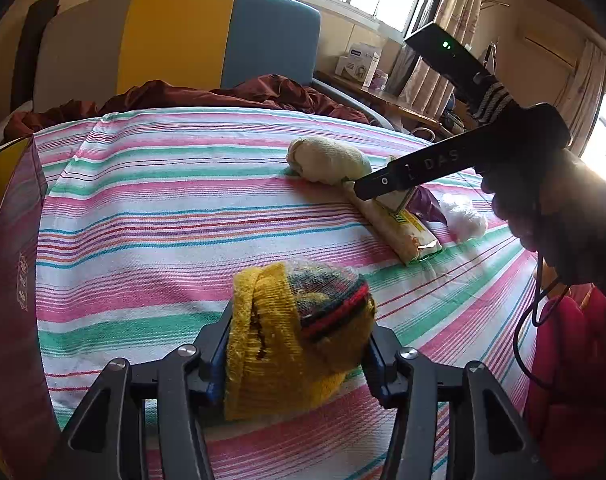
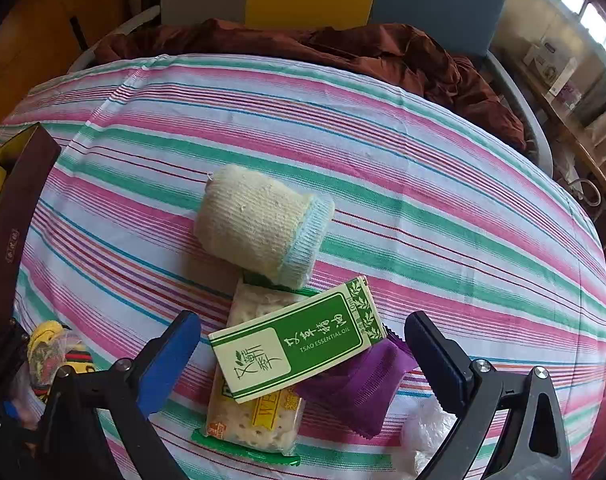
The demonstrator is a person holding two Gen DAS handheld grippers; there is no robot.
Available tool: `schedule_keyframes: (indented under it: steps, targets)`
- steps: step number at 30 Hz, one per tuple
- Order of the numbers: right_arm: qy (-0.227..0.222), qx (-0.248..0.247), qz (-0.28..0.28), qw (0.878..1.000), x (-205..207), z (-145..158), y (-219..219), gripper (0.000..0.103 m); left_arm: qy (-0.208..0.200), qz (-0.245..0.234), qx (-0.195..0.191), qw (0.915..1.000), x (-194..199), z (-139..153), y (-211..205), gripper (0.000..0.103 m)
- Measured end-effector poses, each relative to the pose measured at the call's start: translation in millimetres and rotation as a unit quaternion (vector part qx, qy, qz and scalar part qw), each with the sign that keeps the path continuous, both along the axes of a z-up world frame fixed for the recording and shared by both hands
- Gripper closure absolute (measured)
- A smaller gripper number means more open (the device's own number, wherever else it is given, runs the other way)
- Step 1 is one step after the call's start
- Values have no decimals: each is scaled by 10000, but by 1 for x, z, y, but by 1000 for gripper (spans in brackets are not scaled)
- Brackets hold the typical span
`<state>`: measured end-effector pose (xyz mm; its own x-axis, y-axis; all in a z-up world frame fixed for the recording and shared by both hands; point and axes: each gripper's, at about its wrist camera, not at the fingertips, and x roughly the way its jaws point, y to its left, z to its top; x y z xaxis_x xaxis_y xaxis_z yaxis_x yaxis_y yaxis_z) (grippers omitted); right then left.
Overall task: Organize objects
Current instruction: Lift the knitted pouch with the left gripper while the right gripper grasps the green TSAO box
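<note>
Yellow knitted sock roll (image 1: 299, 336), banded in red, green and dark stripes with a bit of clear film over its top, sits clenched between the blue pads of the left tool (image 1: 297, 360), held just over the striped bed sheet (image 1: 143, 220); in the right wrist view it shows at the lower left edge (image 2: 51, 356). Farther along the sheet lies a cream sock roll (image 2: 259, 224) with a pale blue cuff, on its side, touching the end of a clear snack packet (image 2: 255, 400) with green ends. A green and white essential oil box (image 2: 299, 338) lies tilted across that packet, with a purple wrapper (image 2: 359, 392) just beside it and a crumpled white plastic bag (image 2: 423, 432) near the right finger. The right tool (image 2: 303, 356) hovers over the box, released, its fingers spread wide to either side. A dark red box (image 2: 7, 240) with a yellow inside stands at the sheet's left edge
</note>
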<state>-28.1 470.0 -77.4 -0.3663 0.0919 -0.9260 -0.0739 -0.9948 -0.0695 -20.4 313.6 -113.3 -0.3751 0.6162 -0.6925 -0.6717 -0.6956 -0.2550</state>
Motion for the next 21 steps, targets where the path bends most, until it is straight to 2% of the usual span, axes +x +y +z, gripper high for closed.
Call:
schedule_keyframes:
  steps: [1,4,7,10,14,17,21]
  targets:
    - [60,19,-55,10000,2,3,-2,25,10,-1,-7,10000,0,0,1,49]
    - [291,-29,-103,9995,10,16,-17,25,27,-3,-10,10000,0,0,1,49]
    - [580,-278,-218,9977,21,29,-38,25,24,-5,10,10000,2,-1,-1,49]
    - [752,-413,-179,9962,27,28,-66,25,-2,-6,57,10000,0,-1,-2,49]
    - [665,-441,-130,9967,28,8,-88,25,-41,16,129,9999,-1,-1,-6,50]
    - [604,-256,196,9977,24,0,-100,25,-16,45,109,9999,0,0,-7,51]
    - [470,-266,304,9981,17,-11,-102,25,56,60,9,10000,3,1,-5,51]
